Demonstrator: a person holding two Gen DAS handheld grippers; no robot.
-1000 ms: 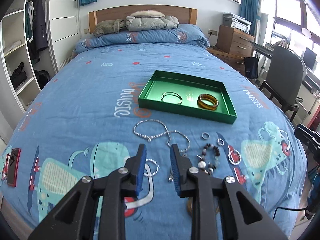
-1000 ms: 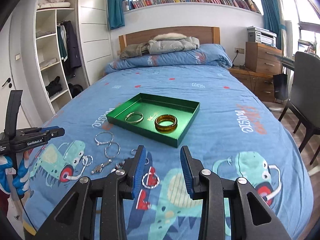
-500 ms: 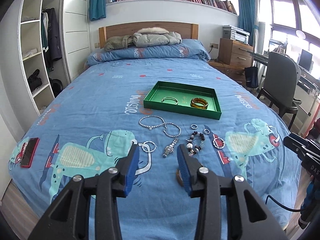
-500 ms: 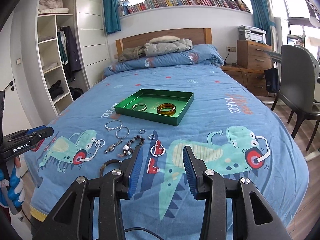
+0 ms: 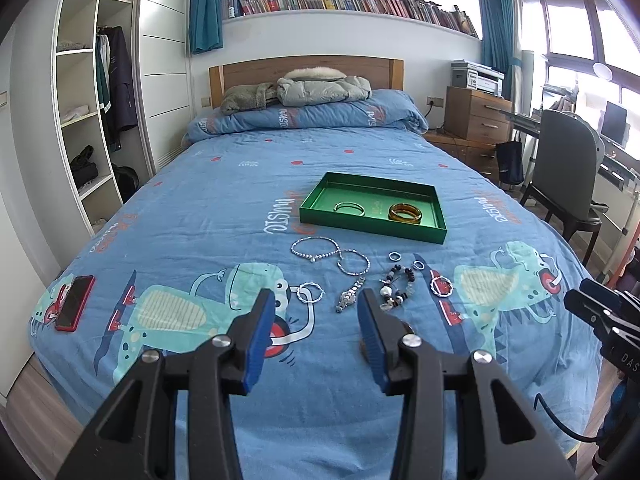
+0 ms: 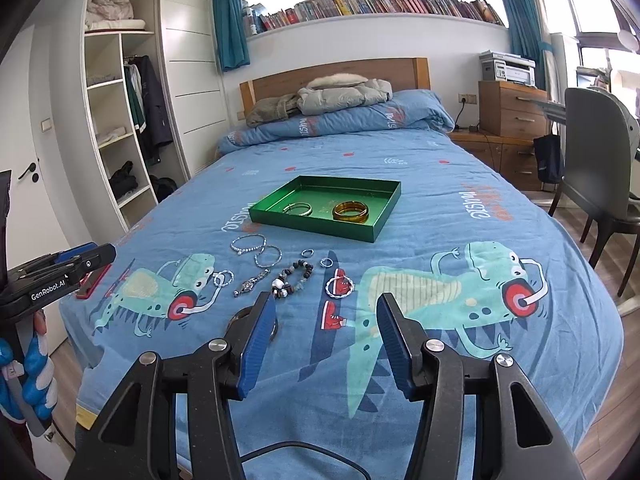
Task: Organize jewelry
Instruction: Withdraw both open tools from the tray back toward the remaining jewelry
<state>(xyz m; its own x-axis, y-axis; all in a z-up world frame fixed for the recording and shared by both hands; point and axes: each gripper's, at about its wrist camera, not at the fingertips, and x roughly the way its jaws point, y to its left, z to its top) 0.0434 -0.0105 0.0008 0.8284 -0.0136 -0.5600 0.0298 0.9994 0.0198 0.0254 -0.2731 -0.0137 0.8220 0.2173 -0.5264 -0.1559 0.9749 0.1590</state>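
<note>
A green tray (image 5: 316, 210) (image 6: 264, 213) sits mid-bed and holds a silver bangle (image 5: 349, 208) (image 6: 298, 209) and an amber bangle (image 5: 405, 213) (image 6: 351, 212). In front of it on the blue bedspread lie a bead necklace (image 5: 316, 247) (image 6: 248, 243), a chain bracelet (image 5: 353, 263), a silver watch (image 5: 350, 299) (image 6: 250, 285), a beaded bracelet (image 5: 396, 286) (image 6: 294, 278), small rings (image 5: 395, 256) (image 6: 307, 253) and twisted hoops (image 5: 310, 292) (image 6: 339, 285). A dark bangle (image 6: 240, 316) lies nearest. My left gripper (image 5: 316, 314) and right gripper (image 6: 326, 318) are both open, empty, held back above the bed's foot.
A red phone (image 5: 75, 302) lies at the bed's left edge. A wardrobe (image 5: 92, 120) stands left; a chair (image 5: 568, 176) and wooden drawers (image 5: 478, 114) stand right. Pillows and a jacket (image 5: 320, 90) lie at the headboard.
Both grippers have pulled back and up from the jewelry toward the foot of the bed, and their jaws have opened wider. The jewelry has not moved.
</note>
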